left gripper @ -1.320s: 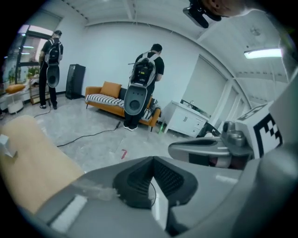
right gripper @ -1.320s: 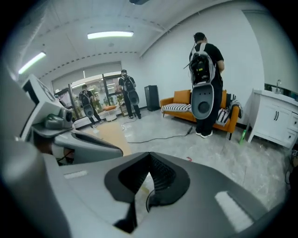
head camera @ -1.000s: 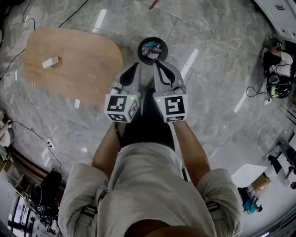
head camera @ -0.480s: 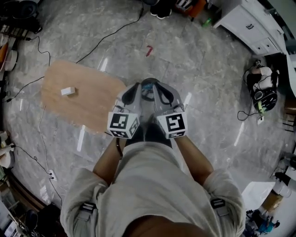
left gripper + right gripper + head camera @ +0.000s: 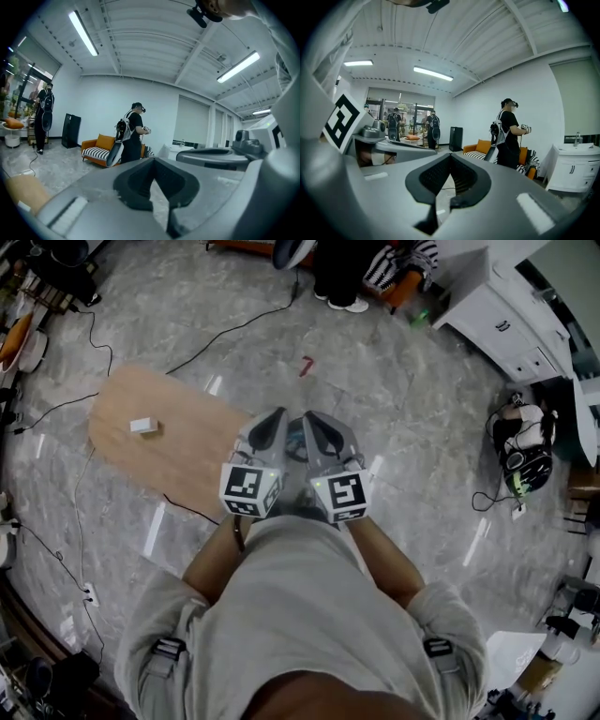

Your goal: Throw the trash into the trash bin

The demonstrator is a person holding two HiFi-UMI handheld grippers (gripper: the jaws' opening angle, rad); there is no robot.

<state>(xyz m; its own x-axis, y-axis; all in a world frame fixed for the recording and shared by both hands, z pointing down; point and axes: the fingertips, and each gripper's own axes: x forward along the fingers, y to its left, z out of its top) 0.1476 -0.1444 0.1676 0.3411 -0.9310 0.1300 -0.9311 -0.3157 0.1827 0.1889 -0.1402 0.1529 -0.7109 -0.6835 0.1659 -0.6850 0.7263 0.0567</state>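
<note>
Left claw (image 5: 275, 416) and right claw (image 5: 310, 418): jaws together on both, nothing held, the 2 side by side. Table (image 5: 159, 442) edge just left. Open floor (image 5: 394, 390) ahead and right. Trash bin cannot be made out.

Glossy marble floor (image 5: 422, 409), matt wooden table (image 5: 187, 456)

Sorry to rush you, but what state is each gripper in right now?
Left gripper: closed, nothing between its jaws.
Right gripper: closed, nothing between its jaws.
</note>
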